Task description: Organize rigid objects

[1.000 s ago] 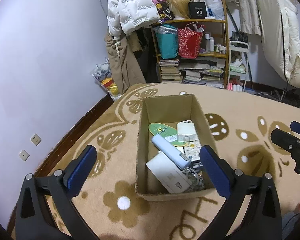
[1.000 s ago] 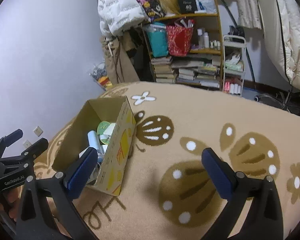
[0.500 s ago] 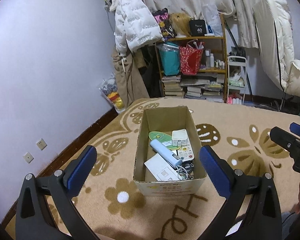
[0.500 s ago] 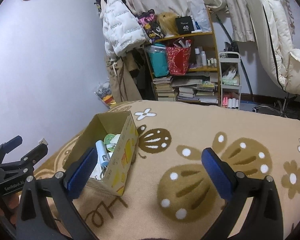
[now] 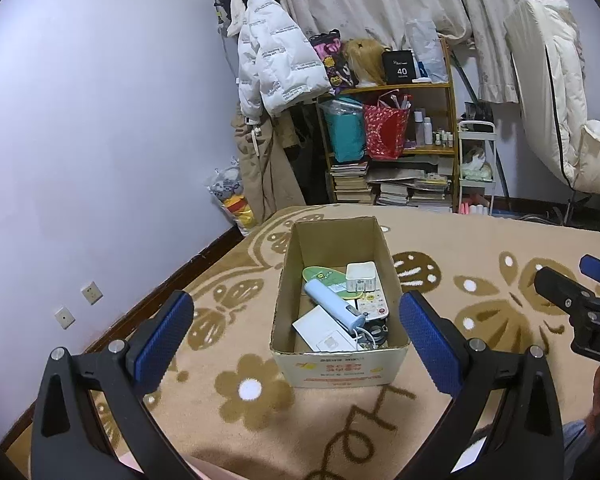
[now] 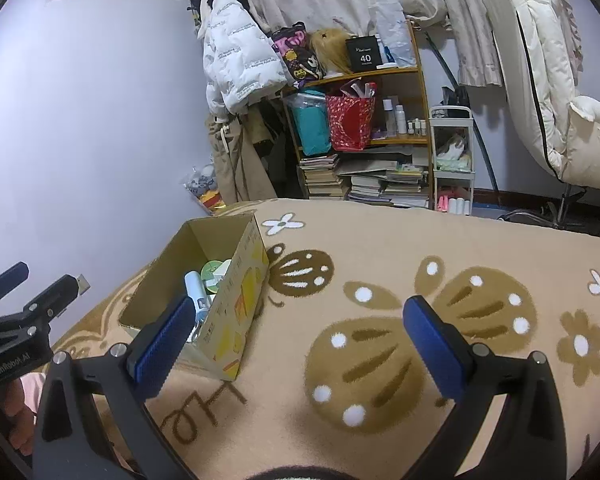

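Both grippers, left gripper point(image 5: 296, 334) & right gripper point(image 6: 296, 342), spread wide, holding nothing, raised off the blanket point(image 5: 480, 248). Rigid items sit inside cardboard box point(image 5: 340, 368) at 12 o'clock of left; probably sorting's done.
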{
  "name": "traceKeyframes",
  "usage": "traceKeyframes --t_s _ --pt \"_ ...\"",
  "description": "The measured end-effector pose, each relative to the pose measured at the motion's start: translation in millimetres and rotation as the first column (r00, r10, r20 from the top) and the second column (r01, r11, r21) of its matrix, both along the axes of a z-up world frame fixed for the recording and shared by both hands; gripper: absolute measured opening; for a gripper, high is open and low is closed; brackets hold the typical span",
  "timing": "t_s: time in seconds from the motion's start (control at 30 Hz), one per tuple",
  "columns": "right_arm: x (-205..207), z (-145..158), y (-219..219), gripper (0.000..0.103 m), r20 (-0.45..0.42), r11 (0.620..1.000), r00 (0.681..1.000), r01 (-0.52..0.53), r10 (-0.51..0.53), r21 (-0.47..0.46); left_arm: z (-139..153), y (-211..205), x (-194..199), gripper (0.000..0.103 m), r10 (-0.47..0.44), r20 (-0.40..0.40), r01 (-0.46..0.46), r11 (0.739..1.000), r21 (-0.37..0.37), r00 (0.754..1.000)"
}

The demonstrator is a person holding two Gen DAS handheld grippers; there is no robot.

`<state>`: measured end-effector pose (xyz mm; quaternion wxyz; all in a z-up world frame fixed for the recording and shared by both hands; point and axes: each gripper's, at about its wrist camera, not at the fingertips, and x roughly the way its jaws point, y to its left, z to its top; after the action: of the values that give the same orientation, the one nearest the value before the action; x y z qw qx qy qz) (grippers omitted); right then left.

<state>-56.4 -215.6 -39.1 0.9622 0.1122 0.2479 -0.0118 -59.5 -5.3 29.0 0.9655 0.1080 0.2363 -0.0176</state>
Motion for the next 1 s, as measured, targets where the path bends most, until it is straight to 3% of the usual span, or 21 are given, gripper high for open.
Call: traceKeyframes --t_s 1.0 --pt "-1.2 -2.2 -2.6 0.103 -0.007 1.0 1.0 0.001 -0.001 -0.006 -12.5 -2.7 4.7 0.102 -0.003 -0.023 0.003 1.0 0.013 1.0"
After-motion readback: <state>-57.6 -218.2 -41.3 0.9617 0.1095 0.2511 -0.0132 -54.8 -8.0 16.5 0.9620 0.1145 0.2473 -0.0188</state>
